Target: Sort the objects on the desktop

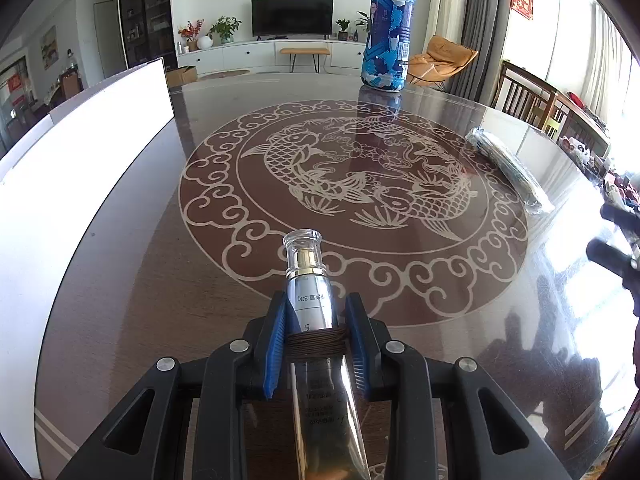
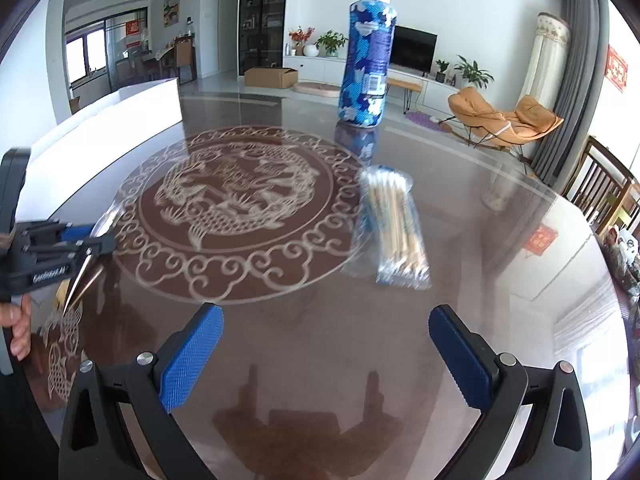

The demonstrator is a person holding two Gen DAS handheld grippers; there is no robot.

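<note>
Left tongs (image 1: 316, 320) clamped on a silver cosmetic tube (image 1: 312, 304), blue pads gripping both sides near a brown thread band; clear cap with gold collar points forward, tube held above the counter (image 1: 160, 240). Right tongs (image 2: 326, 344) spread wide, nothing between the pads, hovering over the glossy brown surface. Ahead of the right tongs, a clear packet of cotton swabs (image 2: 394, 224) lies flat beside the carp medallion (image 2: 236, 208). Blue patterned bottle (image 2: 366, 56) with white cap stands upright at the counter's far side. Long white box (image 1: 80, 140) sits along the left edge.
</note>
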